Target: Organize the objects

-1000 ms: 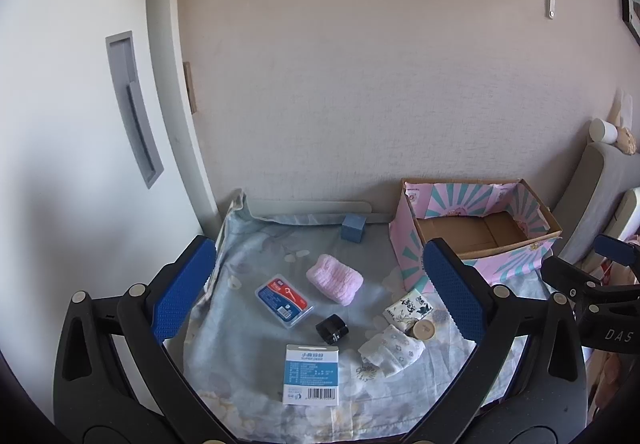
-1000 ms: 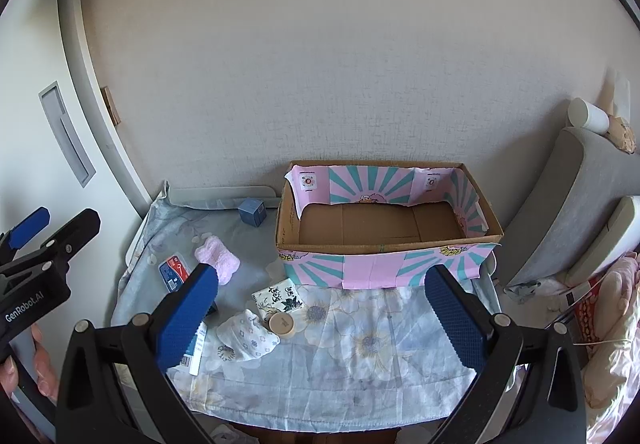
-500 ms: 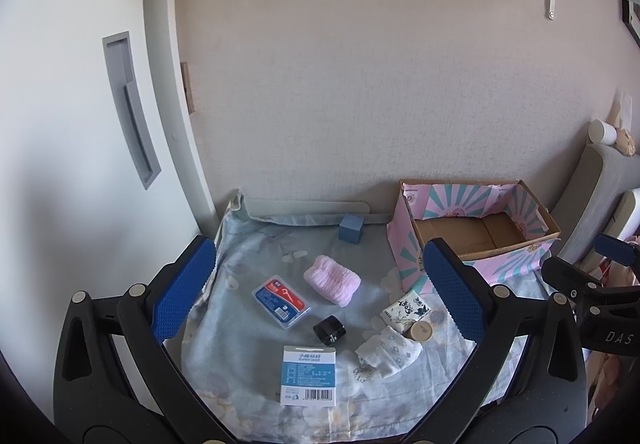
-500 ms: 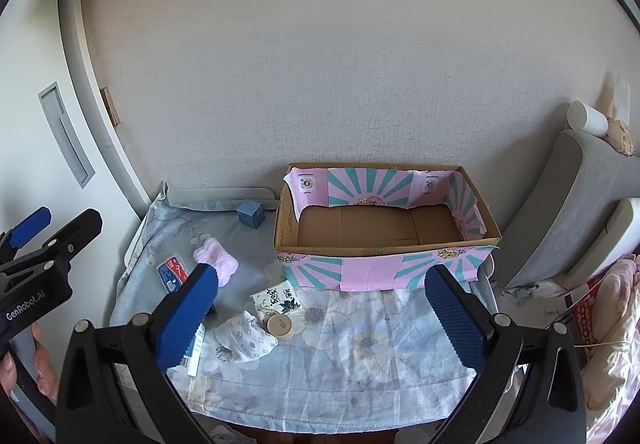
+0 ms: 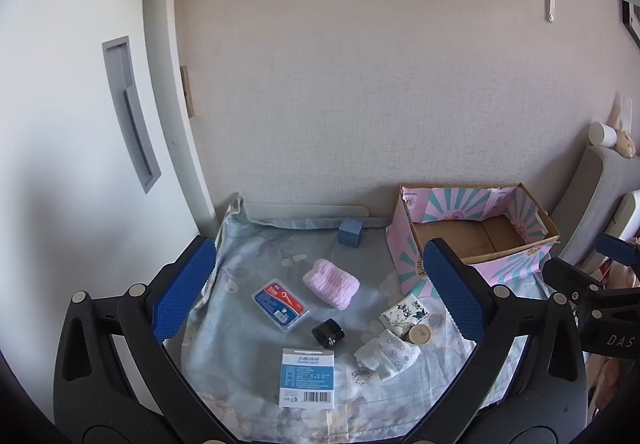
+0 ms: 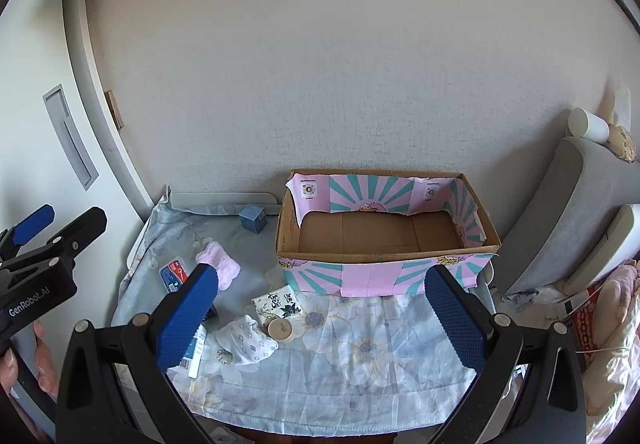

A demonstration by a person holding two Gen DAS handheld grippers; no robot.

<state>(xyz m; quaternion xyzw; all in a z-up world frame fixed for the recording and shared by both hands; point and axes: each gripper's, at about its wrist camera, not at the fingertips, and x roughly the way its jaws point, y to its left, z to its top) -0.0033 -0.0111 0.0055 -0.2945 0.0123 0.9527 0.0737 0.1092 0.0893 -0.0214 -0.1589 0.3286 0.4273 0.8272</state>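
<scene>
Small items lie on a floral cloth: a pink towel (image 5: 331,285), a red-blue floss case (image 5: 280,305), a black cylinder (image 5: 328,332), a white-blue packet (image 5: 307,377), a blue cube (image 5: 351,232), a patterned sock (image 5: 387,357), a wooden lid (image 5: 418,333) and a printed tissue pack (image 5: 404,314). An empty pink-teal cardboard box (image 6: 384,234) stands at the right. My left gripper (image 5: 320,288) is open and empty, above the items. My right gripper (image 6: 320,308) is open and empty, in front of the box.
The wall runs behind the table. A white door with a grey handle (image 5: 132,115) is at the left. A grey cushioned seat (image 6: 560,219) stands to the right of the box. The cloth's front edge (image 6: 320,420) hangs over the table.
Both grippers have drifted only slightly; the scene sits a little lower in the left wrist view. Nothing was grasped or moved.
</scene>
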